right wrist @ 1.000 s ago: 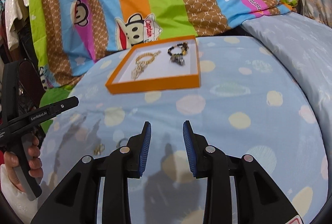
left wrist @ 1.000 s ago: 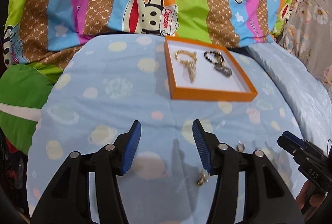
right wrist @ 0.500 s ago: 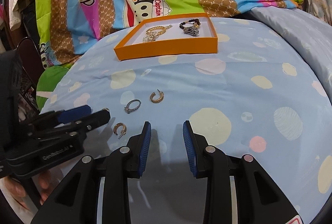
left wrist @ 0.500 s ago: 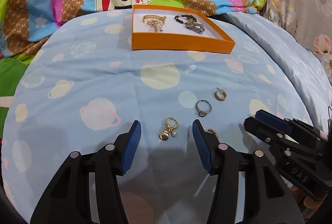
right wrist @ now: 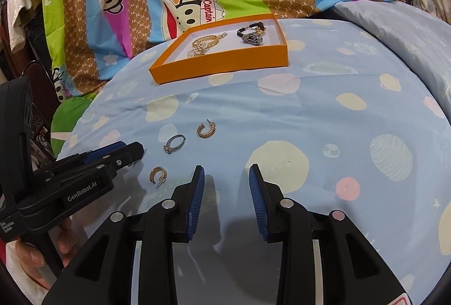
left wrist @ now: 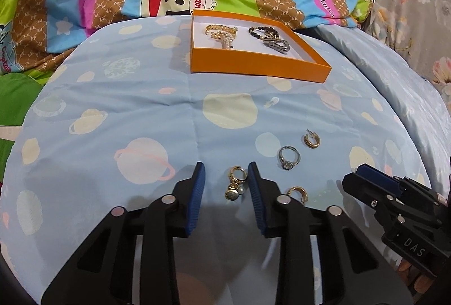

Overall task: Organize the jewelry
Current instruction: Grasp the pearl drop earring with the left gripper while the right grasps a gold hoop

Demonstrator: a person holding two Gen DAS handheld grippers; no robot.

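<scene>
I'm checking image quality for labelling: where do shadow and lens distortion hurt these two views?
Left wrist view: the left gripper shadows the bedspread; the dangly gold earring stays sharp. Right wrist view: the orange tray looks skewed; dark corners in both.

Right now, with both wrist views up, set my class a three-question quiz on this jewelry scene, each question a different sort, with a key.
1. True or false: the orange box is empty.
2. Multiple choice: what lies between the fingers of the left gripper? A) the silver ring B) the charm earring C) a black bead bracelet
3. Short answer: what is between the fingers of the right gripper?

Key
1. False: a gold bracelet and a dark bracelet lie in it.
2. B: the charm earring lies there as the jaws close, not yet gripped; the silver ring lies apart on the blue cover.
3. Nothing, only cover.
</scene>
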